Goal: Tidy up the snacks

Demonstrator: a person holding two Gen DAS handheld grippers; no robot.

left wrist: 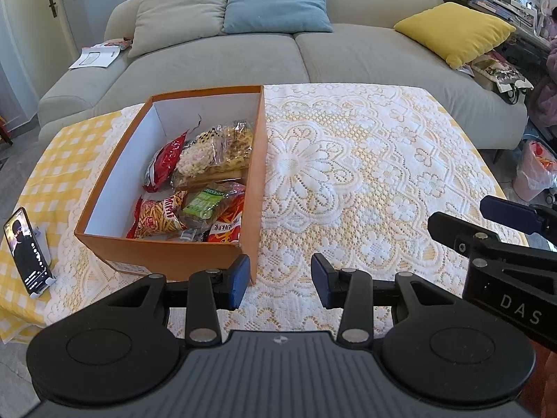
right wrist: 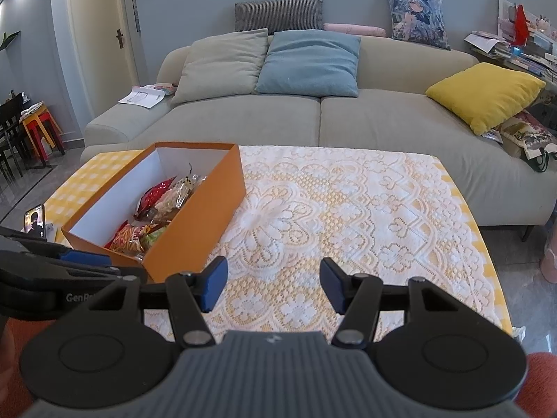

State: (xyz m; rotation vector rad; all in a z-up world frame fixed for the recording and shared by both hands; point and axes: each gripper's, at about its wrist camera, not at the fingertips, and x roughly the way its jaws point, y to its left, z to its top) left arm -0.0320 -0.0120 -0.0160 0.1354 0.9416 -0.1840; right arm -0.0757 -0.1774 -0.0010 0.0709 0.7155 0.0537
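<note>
Snacks (left wrist: 195,188) fill the box (left wrist: 167,254) on the table (left wrist: 365,174); both grippers' fingers (left wrist: 239,280) (right wrist: 213,284) hang apart, empty; best retreat without nudging it.

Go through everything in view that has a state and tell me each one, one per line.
Orange cardboard box: open, lidless, upright on the lace tablecloth, holding snack packets.
Snack packets: lying piled inside the box.
Smartphone: propped on a stand, screen lit.
Left gripper: open, empty.
Right gripper: open, empty.
White door: closed.
</note>
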